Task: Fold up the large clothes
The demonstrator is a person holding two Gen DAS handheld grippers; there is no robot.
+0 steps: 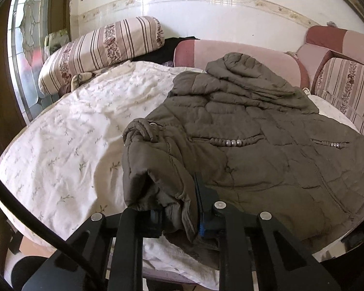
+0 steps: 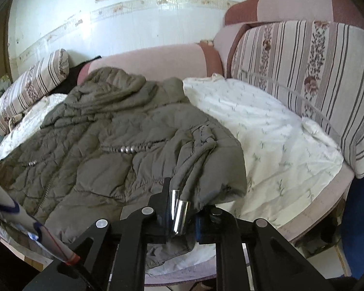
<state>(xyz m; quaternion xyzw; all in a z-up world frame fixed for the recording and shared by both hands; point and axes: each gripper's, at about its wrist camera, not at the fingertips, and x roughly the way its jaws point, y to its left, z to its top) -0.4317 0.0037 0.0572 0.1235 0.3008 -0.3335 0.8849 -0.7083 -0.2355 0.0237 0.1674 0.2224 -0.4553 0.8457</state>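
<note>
Our left gripper [image 1: 179, 208] is clamped on the near hem of the olive quilted coat [image 1: 254, 133], and our right gripper [image 2: 182, 208] pinches the opposite hem corner. Beyond both, the coat spreads over the white sheet [image 2: 254, 121] toward the striped cushions [image 2: 303, 72].

- Quilted jacket [image 1: 254, 145]: olive-brown, silver beads.
- Sheet [image 1: 68, 140]: white, small green sprigs.
- Cushions [image 2: 303, 72]: cream, brown stripes, floral bands.
- Sofa [image 2: 157, 60]: pink, rust trim.
</note>
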